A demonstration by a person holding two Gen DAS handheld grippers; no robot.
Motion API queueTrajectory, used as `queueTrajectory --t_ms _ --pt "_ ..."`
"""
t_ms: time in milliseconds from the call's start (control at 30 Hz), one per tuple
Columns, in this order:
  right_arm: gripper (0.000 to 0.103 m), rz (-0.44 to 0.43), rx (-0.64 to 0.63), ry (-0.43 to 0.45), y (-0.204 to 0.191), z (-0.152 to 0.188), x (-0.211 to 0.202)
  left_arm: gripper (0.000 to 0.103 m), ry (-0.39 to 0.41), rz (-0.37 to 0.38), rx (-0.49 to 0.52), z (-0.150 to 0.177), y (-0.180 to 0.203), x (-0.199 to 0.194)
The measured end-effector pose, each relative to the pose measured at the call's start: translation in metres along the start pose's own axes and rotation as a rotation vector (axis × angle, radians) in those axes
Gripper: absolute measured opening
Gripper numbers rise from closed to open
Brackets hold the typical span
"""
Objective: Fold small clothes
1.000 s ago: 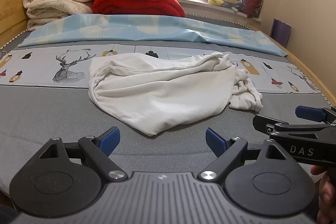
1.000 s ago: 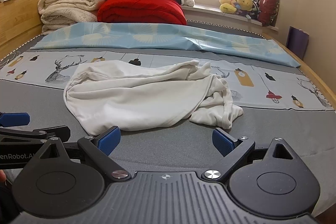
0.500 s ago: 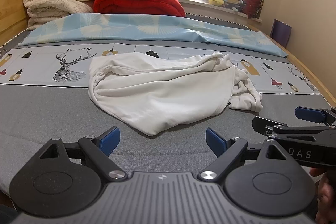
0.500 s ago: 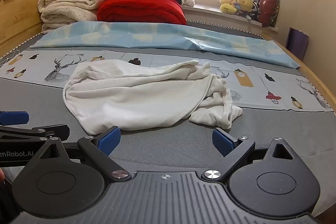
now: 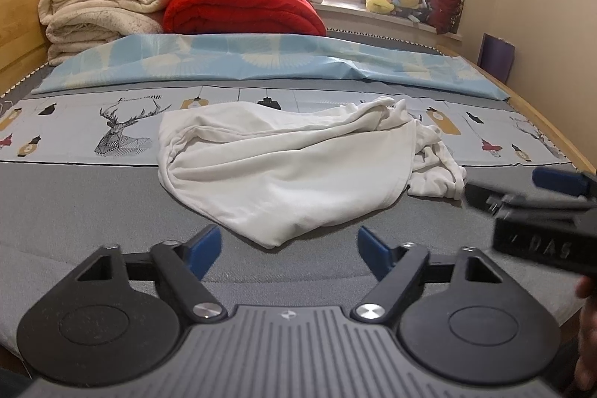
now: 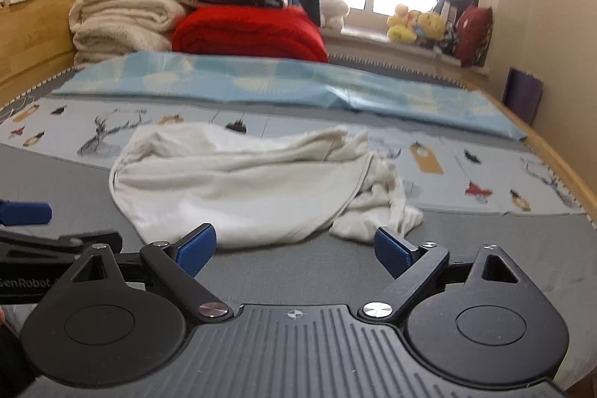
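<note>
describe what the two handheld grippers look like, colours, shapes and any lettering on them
Both match: the left gripper and the right gripper have a ribbed grey body, two round black discs, silver pivot screws and angled black linkages ending in blue finger pads. White lettering runs along their sides: "DAS" on the right one, "GenRobot" partly visible on the left.

A white garment (image 5: 291, 170) lies crumpled on a bed (image 5: 74, 196). Its rumpled bulk straddles the grey cover and the printed strip, unfolded.

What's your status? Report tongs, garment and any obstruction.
Left tongs and right tongs both closing, nothing between the pads. White garment crumpled on the bed, unfolded, ahead of both. Nothing in the way.
</note>
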State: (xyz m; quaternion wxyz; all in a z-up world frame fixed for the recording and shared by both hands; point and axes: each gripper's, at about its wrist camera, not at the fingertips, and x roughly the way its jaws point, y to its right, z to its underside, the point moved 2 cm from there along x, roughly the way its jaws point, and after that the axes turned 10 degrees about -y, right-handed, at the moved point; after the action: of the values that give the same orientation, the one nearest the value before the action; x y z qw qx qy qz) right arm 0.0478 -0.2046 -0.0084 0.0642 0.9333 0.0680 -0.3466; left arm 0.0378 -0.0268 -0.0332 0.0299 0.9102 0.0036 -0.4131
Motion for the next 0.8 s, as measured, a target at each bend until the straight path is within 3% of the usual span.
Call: queueTrajectory --t_ms 167,300,367,467,500,533,600,700,733,800 --pt "0.071 0.024 0.03 0.062 0.023 -0.017 -0.014 0.072 0.005 -0.021 -0.031 -0.005 -0.004 0.0" --pt "0.07 0.054 0.015 0.15 0.054 -0.046 -0.019 0.063 0.003 -0.028 -0.057 -0.008 -0.006 0.0" --pt "0.07 0.061 0.015 0.14 0.07 -0.054 -0.009 0.051 0.005 -0.041 -0.057 -0.012 -0.006 0.001" --pt "0.07 0.158 0.043 0.128 0.09 -0.043 0.013 0.04 -0.004 -0.058 -0.048 -0.025 -0.006 0.003" --pt "0.071 0.19 0.073 0.08 0.095 -0.038 0.023 0.039 -0.014 -0.056 -0.043 -0.033 -0.005 0.004" --pt "0.07 0.194 0.114 0.029 0.1 -0.039 0.03 0.04 -0.022 -0.054 -0.035 -0.04 -0.004 0.007" --pt "0.069 0.172 0.194 0.056 0.108 -0.038 0.031 0.04 -0.041 -0.052 0.003 -0.06 0.003 0.016" --pt "0.07 0.178 0.2 0.021 0.108 -0.037 0.037 0.042 -0.077 -0.062 0.081 -0.083 0.016 0.04" --pt "0.07 0.163 0.21 0.007 0.108 -0.035 0.04 0.046 -0.088 -0.064 0.11 -0.088 0.02 0.051" --pt "0.072 0.15 0.211 -0.005 0.104 -0.036 0.047 0.068 -0.115 -0.07 0.162 -0.09 0.027 0.075"
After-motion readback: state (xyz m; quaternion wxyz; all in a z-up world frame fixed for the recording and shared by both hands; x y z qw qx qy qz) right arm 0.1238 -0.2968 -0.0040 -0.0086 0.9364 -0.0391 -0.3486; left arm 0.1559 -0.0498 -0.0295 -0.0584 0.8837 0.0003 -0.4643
